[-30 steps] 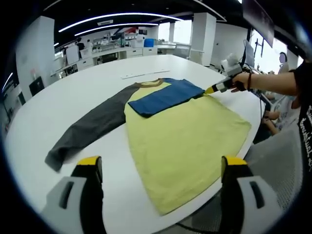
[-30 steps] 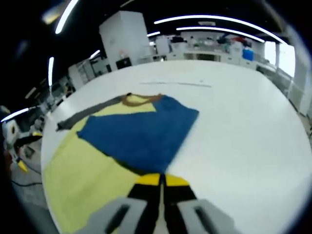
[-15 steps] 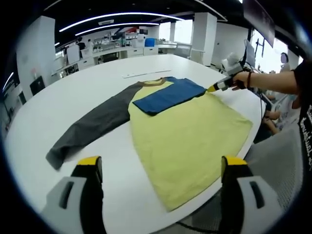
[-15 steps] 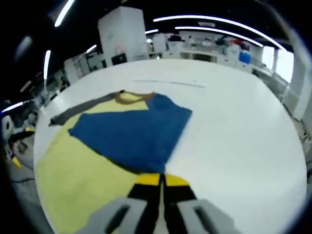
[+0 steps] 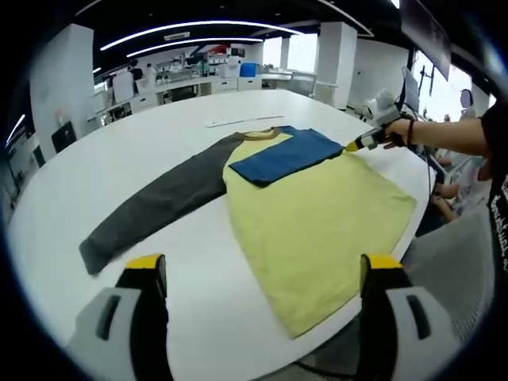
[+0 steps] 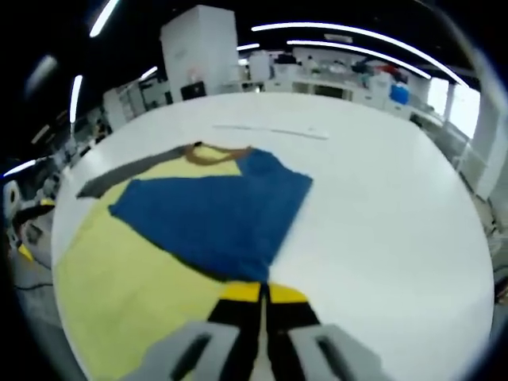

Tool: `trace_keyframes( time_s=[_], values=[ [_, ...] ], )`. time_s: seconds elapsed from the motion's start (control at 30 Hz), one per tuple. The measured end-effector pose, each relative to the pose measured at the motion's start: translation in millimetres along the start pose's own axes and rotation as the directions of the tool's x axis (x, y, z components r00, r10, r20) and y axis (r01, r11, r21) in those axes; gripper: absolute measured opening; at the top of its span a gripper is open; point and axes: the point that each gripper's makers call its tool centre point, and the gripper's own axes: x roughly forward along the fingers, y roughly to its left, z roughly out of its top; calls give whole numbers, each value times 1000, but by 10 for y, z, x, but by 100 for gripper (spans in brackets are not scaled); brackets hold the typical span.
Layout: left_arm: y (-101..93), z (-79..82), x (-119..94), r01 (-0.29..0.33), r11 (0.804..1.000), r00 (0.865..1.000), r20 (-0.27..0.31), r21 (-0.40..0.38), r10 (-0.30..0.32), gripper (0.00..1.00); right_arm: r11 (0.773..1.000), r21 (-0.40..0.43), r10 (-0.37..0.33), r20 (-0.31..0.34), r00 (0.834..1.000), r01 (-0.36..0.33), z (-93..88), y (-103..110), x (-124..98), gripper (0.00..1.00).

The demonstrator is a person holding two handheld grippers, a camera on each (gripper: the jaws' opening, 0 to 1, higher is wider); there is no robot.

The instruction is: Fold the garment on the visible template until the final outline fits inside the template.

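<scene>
My left gripper (image 5: 258,274) is released, jaws wide apart above the near edge of the white table (image 5: 71,190). The shirt (image 5: 317,214) lies flat on this table, yellow body near, grey sleeve (image 5: 159,198) to the left. Farther right, my right gripper (image 6: 260,295) is clenched on the folded blue sleeve (image 6: 214,218).

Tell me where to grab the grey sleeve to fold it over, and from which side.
Probably take the grey sleeve at its cuff end, the free tip lying flat on the white table, farthest from the yellow body. Come in with the open left gripper from the table's near edge: bare table surrounds the cuff there.
</scene>
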Motion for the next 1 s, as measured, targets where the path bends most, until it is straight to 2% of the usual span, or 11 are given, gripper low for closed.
trace_keyframes(
  time_s=[0.2,0.3,0.43,0.6,0.77,0.83,1.0],
  values=[
    [121,5,-24,-19,1000,1000,-5,-2,19,99,1000,-4,1,-4,1000,-1,-13,-21,-15,0],
    [191,11,-45,-29,1000,1000,-4,-8,29,99,999,52,-1,1,1000,1,-5,8,-42,0],
    [351,6,-74,-52,998,999,2,-33,52,99,997,79,11,11,1000,-12,20,30,-64,2],
    [533,-3,-95,-93,994,996,-1,-49,93,99,997,68,30,42,999,-33,128,37,-148,28],
    [744,34,-116,-128,990,992,-3,-50,128,99,994,56,87,92,992,-93,260,140,-270,65],
    [817,46,-122,-145,987,989,-2,-63,145,99,994,31,101,94,990,-105,288,193,-337,75],
    [1043,90,-121,-167,978,985,25,-123,171,99,990,2,139,120,983,-140,362,253,-458,91]
  ],
)
